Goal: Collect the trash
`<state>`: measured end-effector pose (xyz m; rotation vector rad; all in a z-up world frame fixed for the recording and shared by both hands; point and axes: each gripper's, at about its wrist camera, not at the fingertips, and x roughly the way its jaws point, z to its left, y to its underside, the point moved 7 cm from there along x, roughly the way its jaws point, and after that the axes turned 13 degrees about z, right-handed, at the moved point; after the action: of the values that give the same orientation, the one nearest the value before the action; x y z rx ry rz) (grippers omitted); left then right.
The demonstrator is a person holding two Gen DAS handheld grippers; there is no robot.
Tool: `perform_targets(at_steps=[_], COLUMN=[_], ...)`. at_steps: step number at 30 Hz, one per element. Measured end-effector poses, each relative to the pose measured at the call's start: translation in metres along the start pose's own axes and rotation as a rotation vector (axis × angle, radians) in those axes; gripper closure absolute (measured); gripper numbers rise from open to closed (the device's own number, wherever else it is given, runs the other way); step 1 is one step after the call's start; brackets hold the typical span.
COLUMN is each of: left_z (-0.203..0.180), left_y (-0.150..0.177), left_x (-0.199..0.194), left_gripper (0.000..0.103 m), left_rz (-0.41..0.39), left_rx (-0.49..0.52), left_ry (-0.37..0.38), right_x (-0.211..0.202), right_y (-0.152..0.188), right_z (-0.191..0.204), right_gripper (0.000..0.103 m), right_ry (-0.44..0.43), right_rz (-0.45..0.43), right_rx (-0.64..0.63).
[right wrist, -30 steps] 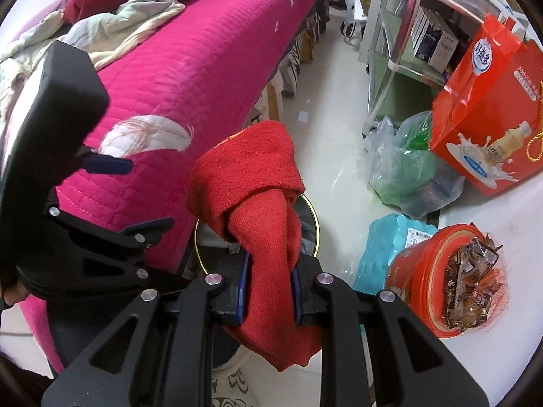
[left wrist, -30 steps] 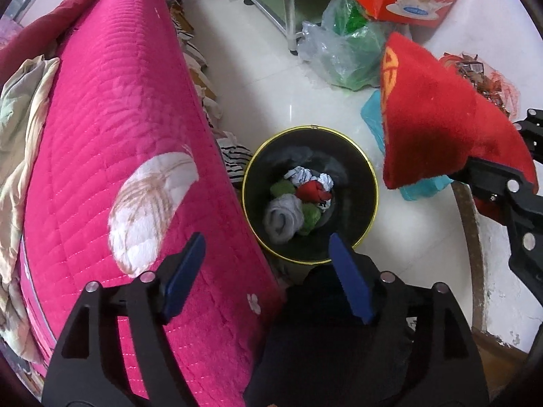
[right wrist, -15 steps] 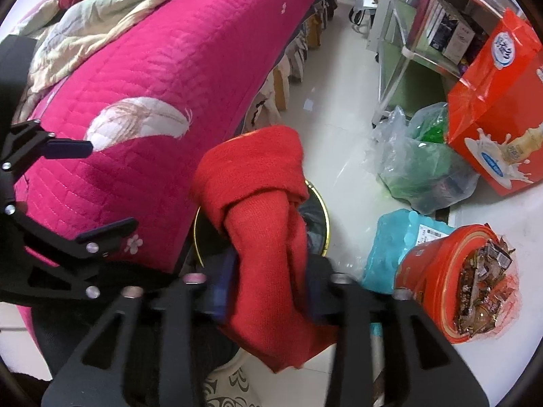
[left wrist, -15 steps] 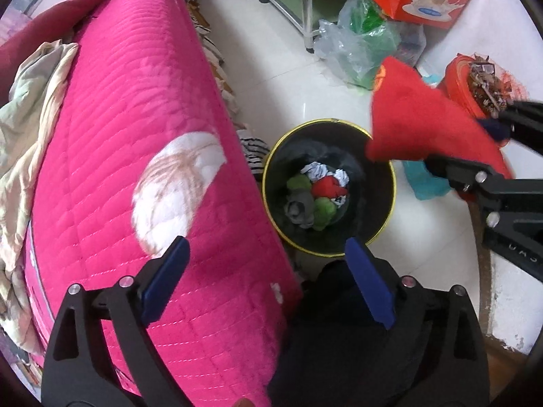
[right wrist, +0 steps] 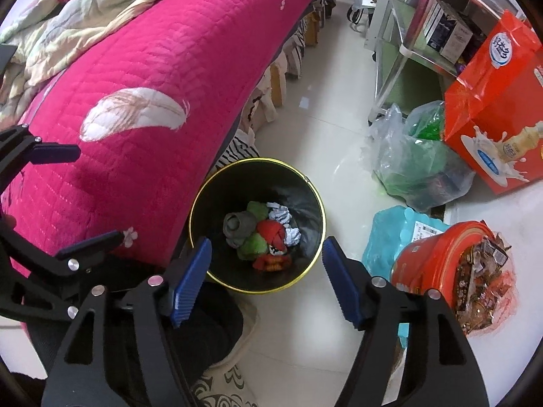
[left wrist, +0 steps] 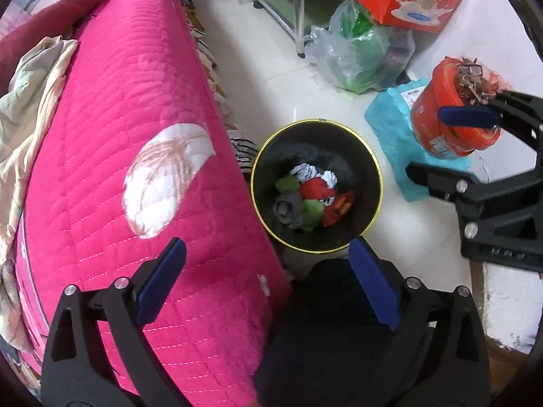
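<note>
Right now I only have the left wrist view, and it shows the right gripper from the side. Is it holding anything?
Observer: No. Seen from its own camera, the right gripper is open and empty, with its fingers framing the bin.
Operator: Anything on the floor nearer than that?
Observer: A patterned mat lies at the bottom edge of that view.
Operator: And the metal shelf?
Observer: Dark boxes stand on it.

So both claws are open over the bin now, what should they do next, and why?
Probably lift the right gripper away from the bin to look for more trash. Its jaws stand open and empty, the left gripper is empty too, and a red sock lies in the bin on the other balled-up pieces.
</note>
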<state>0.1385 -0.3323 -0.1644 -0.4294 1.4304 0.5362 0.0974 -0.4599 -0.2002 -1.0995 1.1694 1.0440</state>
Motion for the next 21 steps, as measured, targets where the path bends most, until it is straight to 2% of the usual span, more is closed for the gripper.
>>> perform_targets(at_steps=[9,11,13,21], left_z=[-0.019,-0.021,-0.023,-0.027], left_y=[0.002,0.002,0.003,0.005], left_x=[-0.013,-0.012,-0.011,-0.006], left_gripper=[0.009,0.009,0.009,0.009], left_rz=[-0.048,-0.041,-0.03,0.012], left_rx=[0.002,-0.002,-0.005,-0.021], left_ry=[-0.01,0.004,0.024,0.007], right_x=[-0.007,-0.007,-0.008,-0.007], right_y=[0.016,0.018,0.019,0.023], right_z=[-0.001,-0.001,-0.002,-0.013], right_gripper=[0.028,0.028,0.022,0.017], right_ry=[0.024,0.033,0.046,0.068], right_rz=[-0.002,0.001,0.0,0.0], right_rx=[0.001,-0.004,-0.001,0.039])
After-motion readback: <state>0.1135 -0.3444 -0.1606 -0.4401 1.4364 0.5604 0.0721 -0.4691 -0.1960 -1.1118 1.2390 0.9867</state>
